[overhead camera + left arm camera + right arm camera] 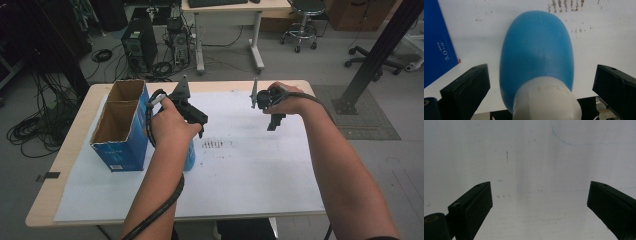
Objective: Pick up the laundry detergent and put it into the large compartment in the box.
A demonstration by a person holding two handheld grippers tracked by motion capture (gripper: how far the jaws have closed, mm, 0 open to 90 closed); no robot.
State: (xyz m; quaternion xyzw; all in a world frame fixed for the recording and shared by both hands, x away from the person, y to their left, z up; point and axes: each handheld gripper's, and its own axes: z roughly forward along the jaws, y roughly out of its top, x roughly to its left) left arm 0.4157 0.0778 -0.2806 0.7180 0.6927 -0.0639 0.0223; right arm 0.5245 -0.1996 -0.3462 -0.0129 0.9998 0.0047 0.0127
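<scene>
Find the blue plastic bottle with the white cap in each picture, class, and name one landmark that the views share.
High view: the blue plastic bottle peeks out beside the person's left forearm, right of the blue cardboard box.
Left gripper view: centre, white cap nearest, between open jaws.
Right gripper view: not in it.
Shared landmark: the white paper sheet on the table.

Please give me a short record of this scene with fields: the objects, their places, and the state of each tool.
surface: white sheet on a wooden table
box: blue carton, open top, two compartments, at the table's left
bottle: blue, white cap, upright beside the carton
left tool: open, jaws on either side of the bottle, not touching it
right tool: open, above bare sheet
</scene>
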